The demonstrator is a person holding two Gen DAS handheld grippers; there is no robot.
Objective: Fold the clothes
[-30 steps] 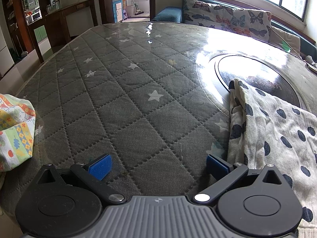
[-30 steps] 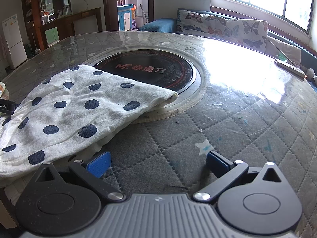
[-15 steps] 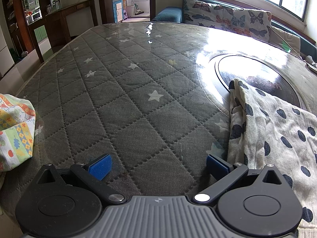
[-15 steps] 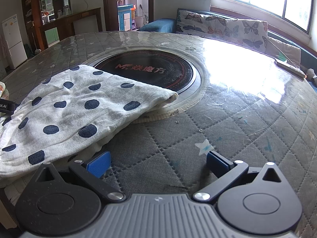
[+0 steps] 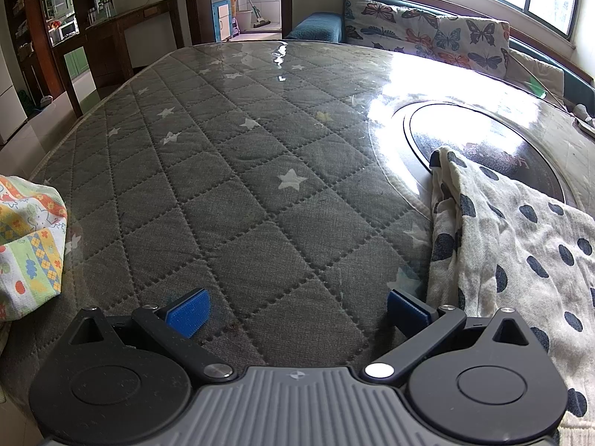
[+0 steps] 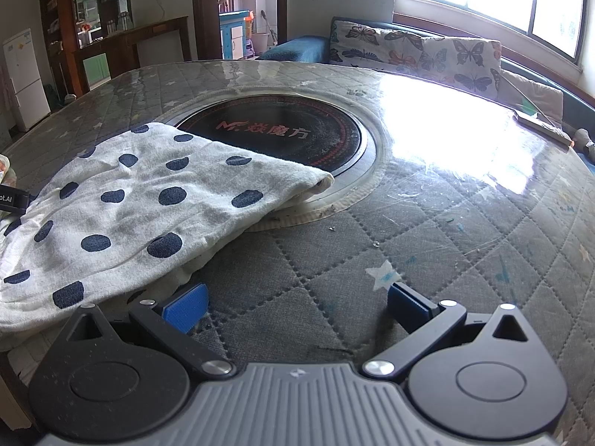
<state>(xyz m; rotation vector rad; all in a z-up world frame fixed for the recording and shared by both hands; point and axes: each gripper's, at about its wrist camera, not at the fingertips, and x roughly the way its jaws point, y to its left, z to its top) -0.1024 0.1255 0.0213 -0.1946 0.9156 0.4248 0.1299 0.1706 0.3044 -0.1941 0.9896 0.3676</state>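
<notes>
Blue pads spread wide and empty — your left tongs (image 5: 295, 312) and right tongs (image 6: 297, 308) both sit low over the quilted grey desk (image 5: 238, 200). Between them lies the polka-dot garment (image 6: 141, 200), folded, its far corner over the black round inset (image 6: 282, 133). Farther off — a butterfly cushion (image 6: 420, 55) below the window.

Polka-dot cloth lay folded by the table's dark round inset.

The white polka-dot cloth (image 6: 148, 200) with navy spots sat doubled over in soft layers, one rounded corner draped onto the rim of the black disc, the rest spreading back over the quilted grey top. From the left it showed a bunched, creased edge (image 5: 450, 208). A second, brightly patterned garment (image 5: 29, 249) slumped at the table's far-left edge.
</notes>
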